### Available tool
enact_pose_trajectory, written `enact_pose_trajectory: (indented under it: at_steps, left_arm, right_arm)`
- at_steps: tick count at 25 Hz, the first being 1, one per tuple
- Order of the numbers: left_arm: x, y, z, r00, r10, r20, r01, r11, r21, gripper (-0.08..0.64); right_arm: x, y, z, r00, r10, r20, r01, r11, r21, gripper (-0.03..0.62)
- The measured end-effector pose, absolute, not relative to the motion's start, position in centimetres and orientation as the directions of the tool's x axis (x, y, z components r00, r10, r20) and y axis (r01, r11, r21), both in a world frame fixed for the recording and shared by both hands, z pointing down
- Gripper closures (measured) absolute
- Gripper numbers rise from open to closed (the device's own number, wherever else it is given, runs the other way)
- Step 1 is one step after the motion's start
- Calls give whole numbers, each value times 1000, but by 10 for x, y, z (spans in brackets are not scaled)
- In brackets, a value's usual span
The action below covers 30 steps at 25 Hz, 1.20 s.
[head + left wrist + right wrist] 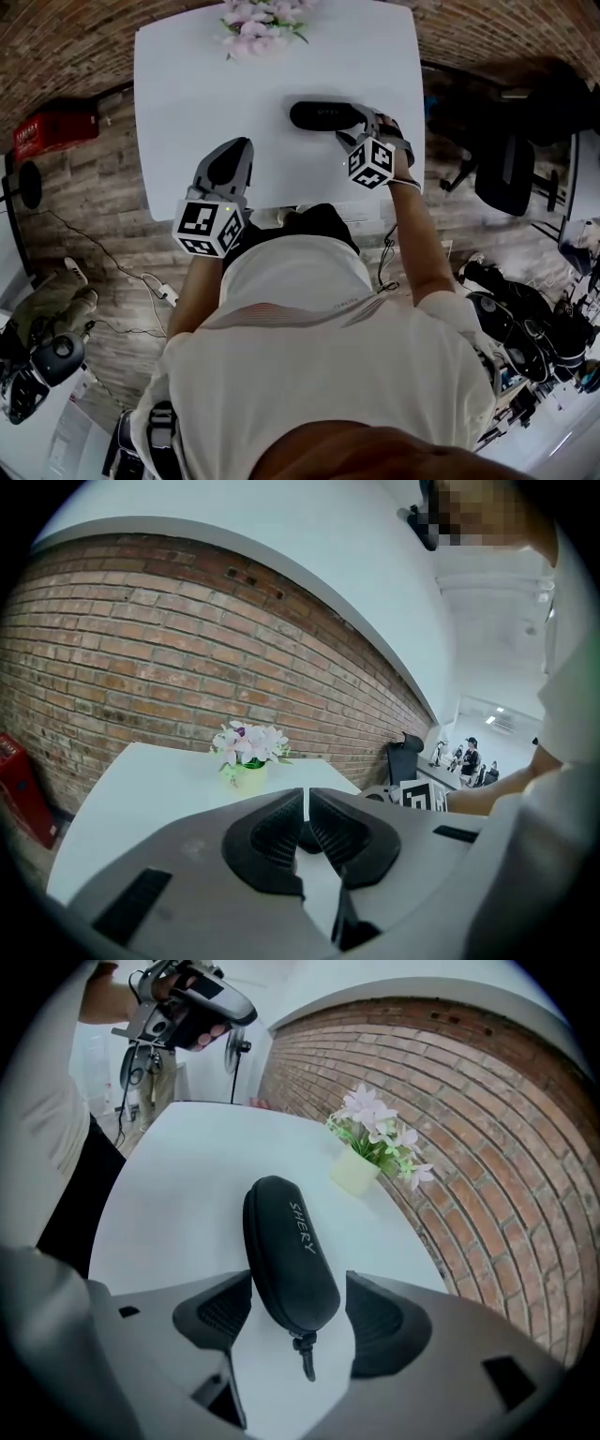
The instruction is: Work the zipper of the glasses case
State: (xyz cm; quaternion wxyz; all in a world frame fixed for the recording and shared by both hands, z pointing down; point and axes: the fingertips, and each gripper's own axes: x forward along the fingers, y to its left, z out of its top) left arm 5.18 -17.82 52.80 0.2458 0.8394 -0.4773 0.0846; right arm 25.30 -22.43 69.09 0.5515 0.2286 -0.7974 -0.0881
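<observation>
On the right-hand part of the white table, short of the pot of flowers at the far edge, the black glasses case lies flat with its printed side up. In the head view its long axis runs across the table from left to right. The right gripper meets it end-on at its right end, so in the right gripper view the case stretches straight away along the line the jaws point. The near, rounded end sits between the two spread jaws, which stand wide and do not appear to press on it. The zipper pull hangs from that near end toward the gripper, so the zipper likely starts there. The left gripper is clenched on nothing, near the table's front edge, well apart from the case and to its left. The right hand is clearly the nearer. I judge that the coming move turns on closing either on the case's end or on the small pull.
</observation>
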Motion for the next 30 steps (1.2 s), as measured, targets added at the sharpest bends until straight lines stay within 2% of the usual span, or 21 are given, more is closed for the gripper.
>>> enact_pose_trajectory:
  at_steps: [3, 6, 9, 18, 20, 24, 27, 30]
  left_arm:
    - [50, -179, 529, 527, -761, 379, -844, -417, 337, 531]
    - [52, -179, 529, 529, -759, 379, -842, -416, 342, 531]
    - [54, -177, 531, 534, -754, 382, -840, -422, 341, 531]
    - [56, -175, 536, 543, -741, 395, -835, -425, 349, 531]
    - [57, -175, 535, 545, -741, 393, -834, -429, 347, 531]
    - [54, -175, 531, 544, -743, 389, -834, -430, 345, 531]
    - [49, -177, 530, 546, -744, 386, -833, -432, 345, 531]
    - [45, -178, 527, 551, -743, 380, -829, -438, 347, 531]
  right_arm:
    - [251, -224, 692, -283, -428, 858, -219, 900, 377, 218]
    - [260, -221, 704, -242, -376, 894, -161, 925, 345, 175]
    - [267, -221, 714, -212, -351, 912, -121, 936, 331, 175]
    - [262, -224, 721, -214, -327, 920, -85, 945, 316, 236]
    - [258, -221, 716, -255, -307, 917, -149, 949, 276, 244]
    - [249, -218, 699, -401, -284, 871, -387, 914, 120, 255]
    - [241, -219, 683, -517, -295, 803, -555, 830, -52, 259]
    - [235, -218, 669, -605, -313, 732, -646, 731, -221, 262]
